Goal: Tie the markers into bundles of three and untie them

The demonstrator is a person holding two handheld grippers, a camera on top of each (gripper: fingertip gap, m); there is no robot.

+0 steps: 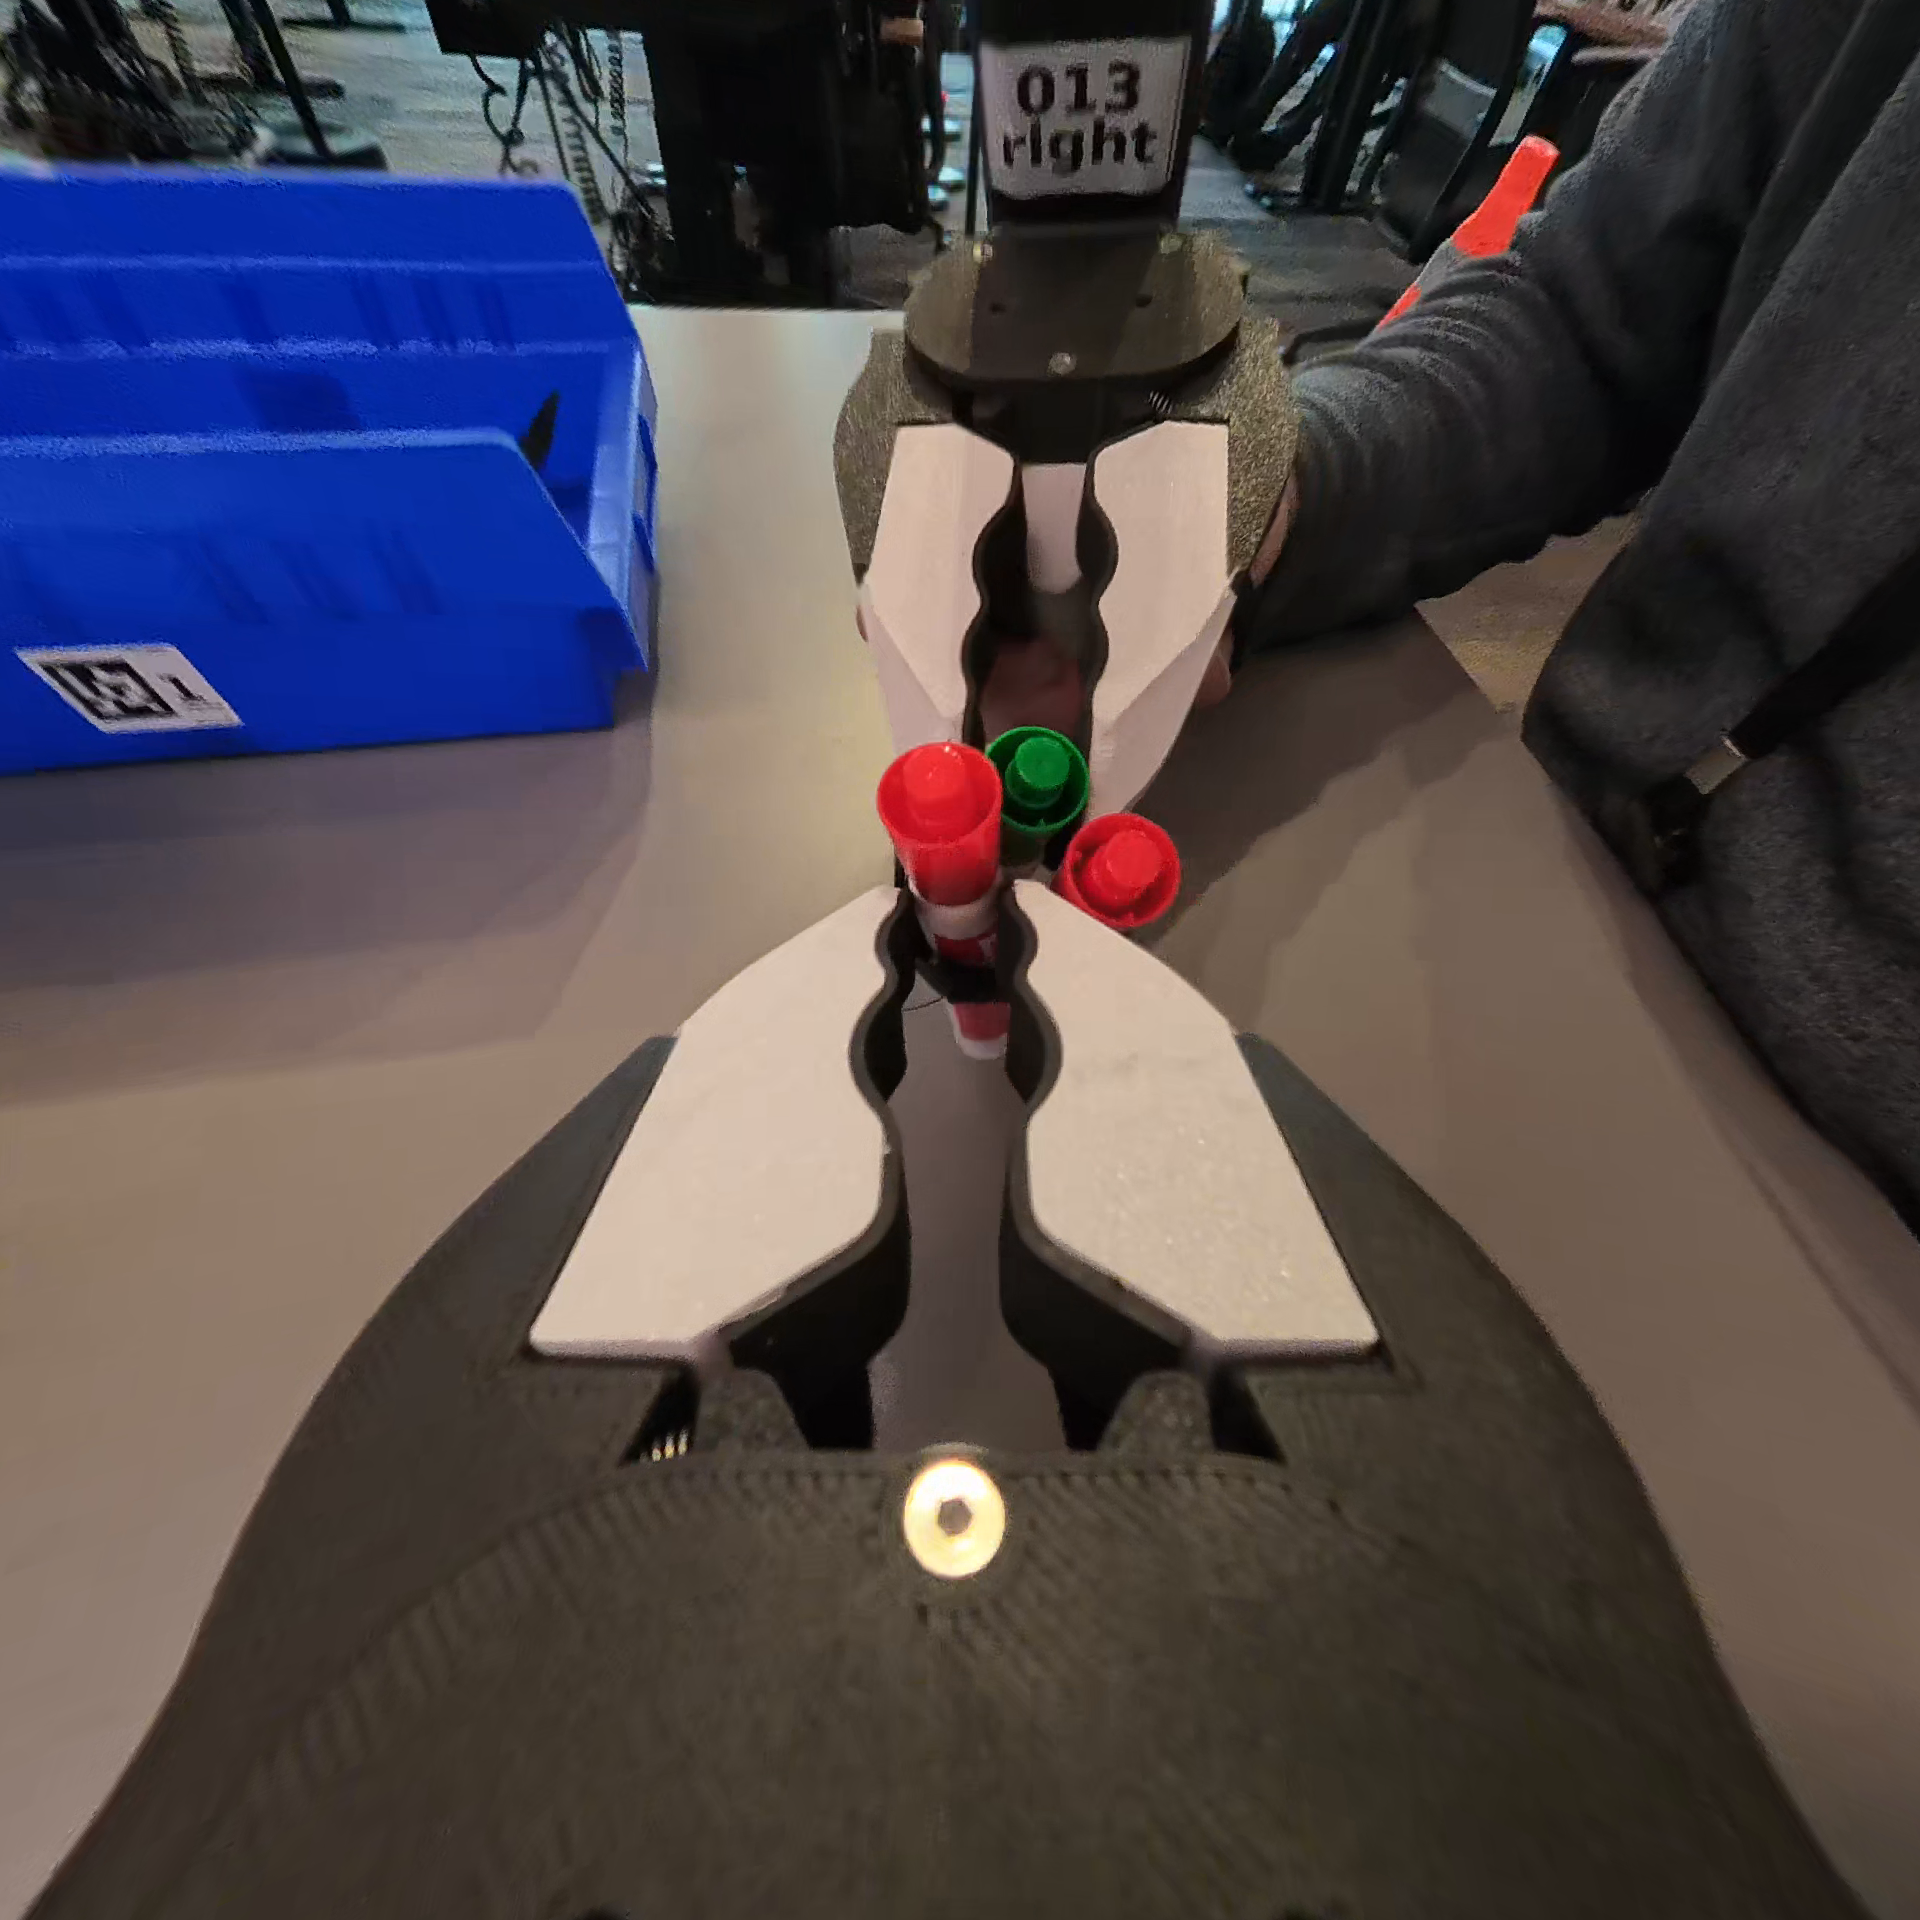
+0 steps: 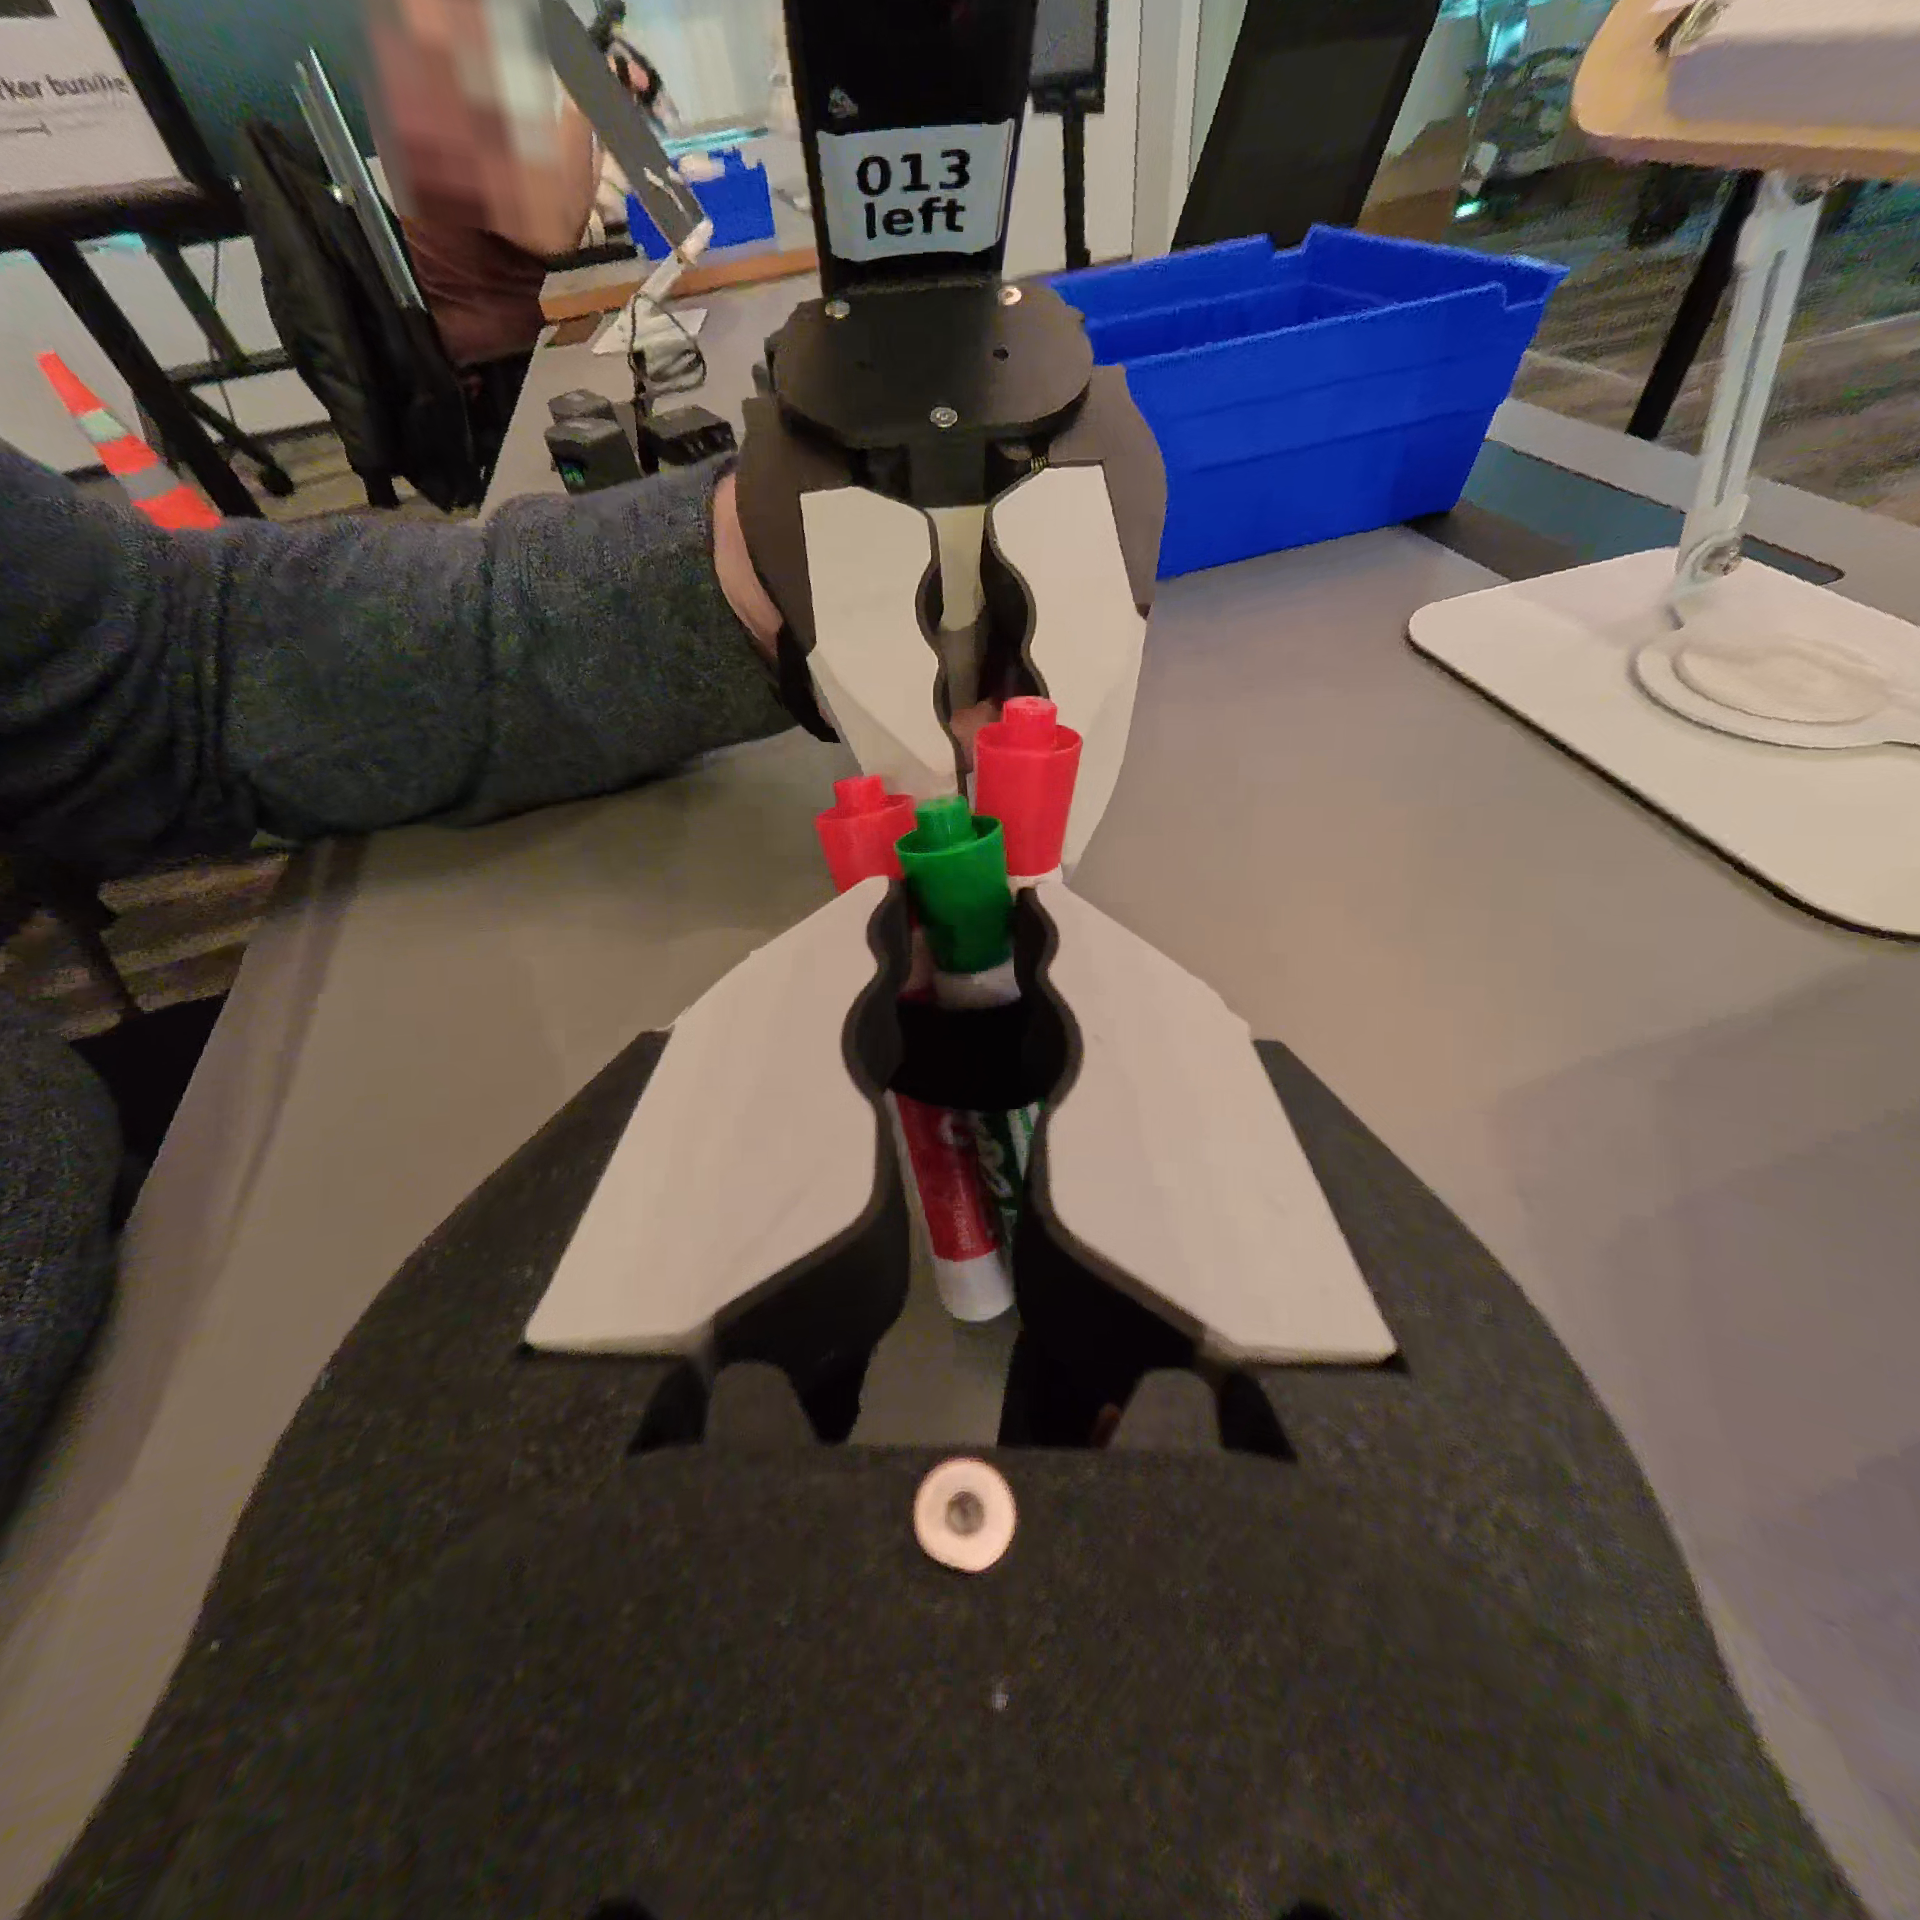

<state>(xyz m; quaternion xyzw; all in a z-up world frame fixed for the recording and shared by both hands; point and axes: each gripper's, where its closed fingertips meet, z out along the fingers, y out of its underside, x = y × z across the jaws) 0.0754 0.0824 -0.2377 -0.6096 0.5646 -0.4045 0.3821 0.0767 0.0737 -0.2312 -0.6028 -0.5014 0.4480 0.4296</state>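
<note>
While the right gripper (image 2: 956, 914) clamps the banded marker bundle (image 2: 961, 1039) upright, the left gripper (image 1: 951, 904) pinches one red marker (image 1: 940, 821); both stand above the grey table (image 1: 416, 1039).

The lower barrels of the three upright capped markers (image 1: 1029, 821) — two red caps, one green — are hidden in the left wrist view behind the white-faced fingers (image 1: 779, 1122) of the left gripper (image 1: 954, 914).

In the right wrist view, the black band (image 2: 961, 1049) around those markers is partly covered by the right gripper (image 2: 956, 914); how it is fastened cannot be told.

Left of the markers, the blue plastic bin (image 1: 312, 468) is cut off by the frame edge; a thin dark object (image 1: 540, 426) inside it is too small to identify.

Behind the markers, a mosaic patch (image 2: 478, 125) blurs the background.
</note>
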